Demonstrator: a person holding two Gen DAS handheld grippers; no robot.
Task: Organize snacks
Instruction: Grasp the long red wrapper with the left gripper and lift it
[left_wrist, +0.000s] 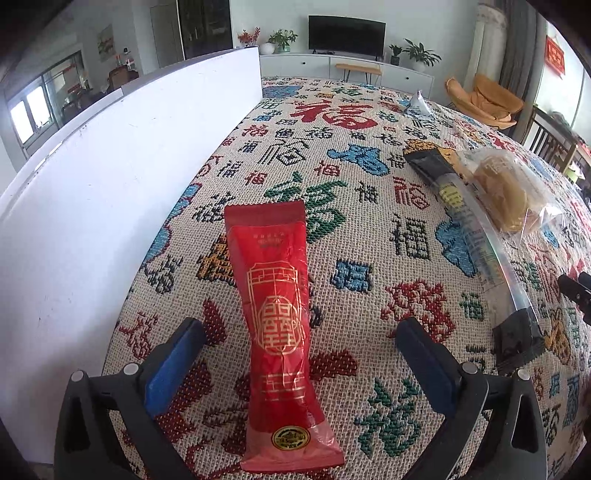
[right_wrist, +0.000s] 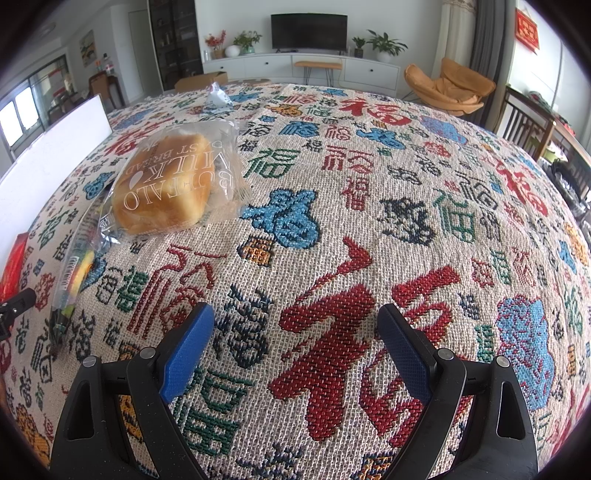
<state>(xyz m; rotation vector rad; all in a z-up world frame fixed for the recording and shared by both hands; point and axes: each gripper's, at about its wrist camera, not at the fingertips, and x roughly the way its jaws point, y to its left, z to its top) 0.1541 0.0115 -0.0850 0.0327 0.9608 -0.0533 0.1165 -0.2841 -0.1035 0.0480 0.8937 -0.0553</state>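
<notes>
A long red snack pack (left_wrist: 279, 325) with gold print lies on the patterned tablecloth (left_wrist: 332, 166), lengthwise between the wide-apart blue pads of my left gripper (left_wrist: 301, 330); neither pad touches it. My left gripper is open. A clear-wrapped milk bread (right_wrist: 166, 184) sits at the left in the right wrist view, partly on a long black-and-yellow snack bag (right_wrist: 74, 273). The same bread (left_wrist: 506, 192) and long bag (left_wrist: 469, 221) lie to the right in the left wrist view. My right gripper (right_wrist: 297, 325) is open over bare cloth, with nothing between its fingers.
A white board (left_wrist: 122, 177) stands upright along the table's left side. A small silver-blue packet (right_wrist: 216, 98) lies near the far edge. Beyond the table are a TV cabinet (right_wrist: 306, 66), an orange chair (right_wrist: 447, 86) and wooden chairs (right_wrist: 532, 122) at right.
</notes>
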